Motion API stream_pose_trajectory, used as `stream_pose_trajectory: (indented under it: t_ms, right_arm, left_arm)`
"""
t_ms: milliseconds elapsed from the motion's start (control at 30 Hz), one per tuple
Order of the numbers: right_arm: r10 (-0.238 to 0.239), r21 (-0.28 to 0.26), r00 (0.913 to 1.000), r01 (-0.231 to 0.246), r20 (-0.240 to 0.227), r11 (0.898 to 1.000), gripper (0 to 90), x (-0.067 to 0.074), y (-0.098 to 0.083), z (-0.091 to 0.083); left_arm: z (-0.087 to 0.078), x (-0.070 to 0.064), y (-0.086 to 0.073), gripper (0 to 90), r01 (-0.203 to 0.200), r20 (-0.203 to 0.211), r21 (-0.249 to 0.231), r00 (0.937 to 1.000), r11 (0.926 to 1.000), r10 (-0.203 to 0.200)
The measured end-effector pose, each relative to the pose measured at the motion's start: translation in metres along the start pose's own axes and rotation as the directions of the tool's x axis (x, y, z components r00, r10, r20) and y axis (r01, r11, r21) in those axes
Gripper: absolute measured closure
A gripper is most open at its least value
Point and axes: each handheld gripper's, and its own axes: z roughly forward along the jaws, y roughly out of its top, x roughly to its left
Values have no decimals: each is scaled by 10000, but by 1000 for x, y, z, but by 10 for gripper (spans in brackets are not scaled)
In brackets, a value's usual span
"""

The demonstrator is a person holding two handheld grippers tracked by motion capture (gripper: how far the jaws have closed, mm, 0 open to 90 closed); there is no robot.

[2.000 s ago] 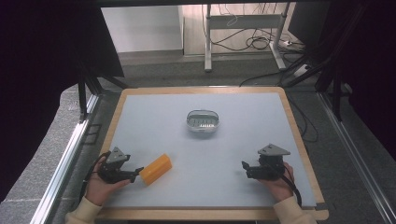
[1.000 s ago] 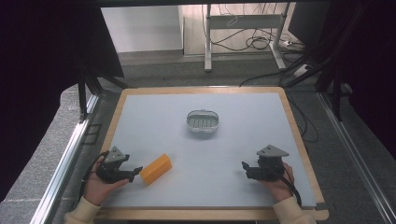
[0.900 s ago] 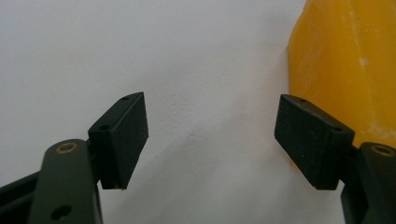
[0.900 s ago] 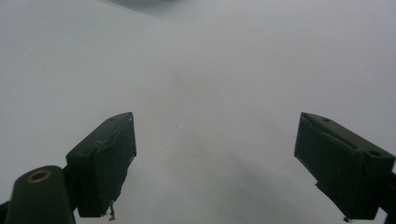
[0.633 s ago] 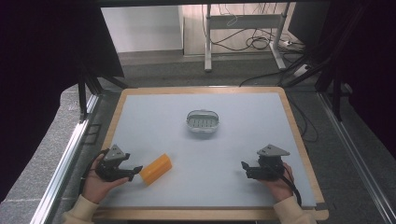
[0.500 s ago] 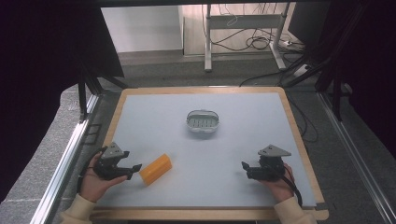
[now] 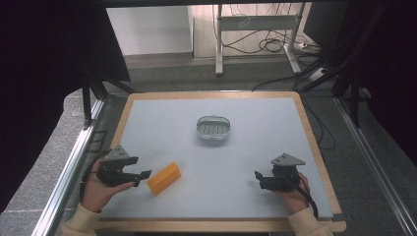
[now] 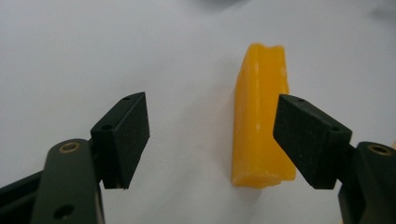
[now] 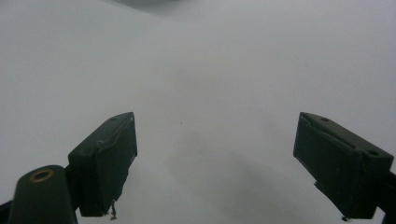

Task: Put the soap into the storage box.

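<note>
**Both tools wide, yellow block at my left jaws**

My left tool (image 7: 140, 175) sits low at the near left of the surface, jaws spread wide and gripping nothing. In the left gripper view (image 8: 212, 140) the yellow block (image 8: 261, 116) lies lengthwise between my two jaws, close against the right-hand one and well clear of the other; I cannot tell whether that jaw touches it. From the high view the yellow block (image 7: 164, 178) rests flat on the surface just beyond the jaw tips, angled away toward the far right.

My right tool (image 7: 259, 177) is at the near right, also spread wide, with bare surface between its jaws in the right gripper view (image 9: 226, 163).

Farther out, near the middle of the pale surface (image 7: 255, 147), stands a small oval metal dish (image 7: 213, 128), well apart from both tools and the block. A wooden rim (image 7: 211, 225) frames the surface.
</note>
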Motion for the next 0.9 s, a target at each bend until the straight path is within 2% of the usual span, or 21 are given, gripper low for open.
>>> stream_pose_trajectory:
  t_ms: [133,200,433,600,900]
  right_arm:
    - [-16,-4,10000,16,-9,10000,140,0,0,0]
    - [-51,-38,10000,51,-23,10000,140,0,0,-1]
    - [-98,-14,9999,98,-49,10000,140,0,0,0]
    - [-135,12,9999,135,-20,9999,140,0,0,1]
    - [-158,58,9999,158,12,9999,140,-1,0,2]
  left_arm:
    - [-2,-3,7,265,-43,67,-55,10000,10000,44]
    - [0,-8,11,265,-189,169,100,9997,9998,188]
    - [0,-13,17,265,-411,235,148,9989,9990,407]
    - [6,-19,20,266,-544,319,412,9981,9977,531]
    - [19,-25,26,264,-620,60,882,9981,9942,617]
